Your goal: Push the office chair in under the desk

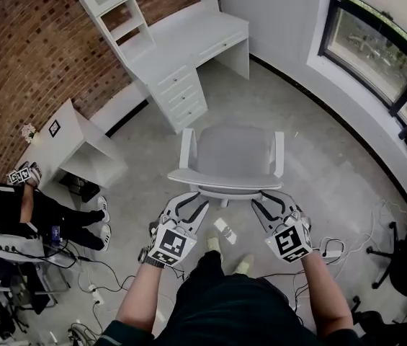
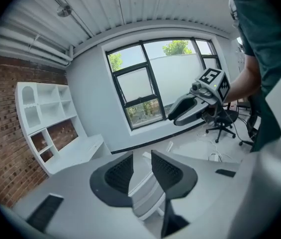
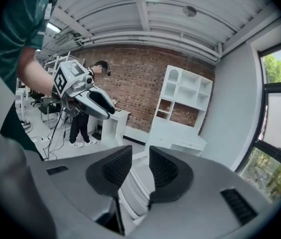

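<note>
Grey floor (image 1: 311, 143) — office chair (image 1: 233, 153), white desk (image 1: 189, 42), small white table (image 1: 73, 146)

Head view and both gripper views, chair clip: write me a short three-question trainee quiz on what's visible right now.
1. True or false: the white-framed grey office chair already sits under the white desk with drawers.
2. What shows between the fingers of the left gripper? A) the chair's backrest B) a cable C) a drawer handle
3. Fill in: the fingers of the right gripper stand ___ (open or shut).
Key: 1 false; 2 A; 3 open.
</note>
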Motion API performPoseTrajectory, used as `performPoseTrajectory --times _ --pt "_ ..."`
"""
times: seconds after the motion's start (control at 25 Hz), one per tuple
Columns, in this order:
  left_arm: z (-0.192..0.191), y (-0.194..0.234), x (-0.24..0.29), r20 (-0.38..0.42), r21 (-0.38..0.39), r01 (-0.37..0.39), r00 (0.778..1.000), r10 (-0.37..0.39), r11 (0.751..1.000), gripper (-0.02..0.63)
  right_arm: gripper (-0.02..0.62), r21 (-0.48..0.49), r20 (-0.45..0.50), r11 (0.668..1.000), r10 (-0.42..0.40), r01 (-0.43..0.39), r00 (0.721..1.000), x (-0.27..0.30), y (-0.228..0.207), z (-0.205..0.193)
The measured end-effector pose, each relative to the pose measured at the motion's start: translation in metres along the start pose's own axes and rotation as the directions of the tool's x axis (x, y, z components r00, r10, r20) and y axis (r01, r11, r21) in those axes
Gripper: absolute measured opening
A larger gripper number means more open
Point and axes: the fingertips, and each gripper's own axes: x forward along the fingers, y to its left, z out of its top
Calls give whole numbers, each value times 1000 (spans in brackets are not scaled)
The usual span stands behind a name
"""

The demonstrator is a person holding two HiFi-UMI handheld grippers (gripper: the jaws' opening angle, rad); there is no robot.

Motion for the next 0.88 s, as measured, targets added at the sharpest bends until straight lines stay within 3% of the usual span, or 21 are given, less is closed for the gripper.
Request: performPoseTrajectory --times 0.24,0.6,0.72,0.88 --pt "-48 6 33 -127 157 40 992 -20 987 143 124 -124 -111 991 29 -43 993 37 2 -34" --pt "-133 51 60 -233 278 105 972 -39 955 200 173 -238 -298 969 -5 -69 955 75 -4 -113" --pt "-153 59 80 -261 347 161 963 -70 924 212 185 -298 -353 948 0 -113 935 90 -3 -138" --pt "-186 62 104 -339 429 280 931 -134 859 212 189 -340 -417 928 -1 -154 909 110 -6 -161"
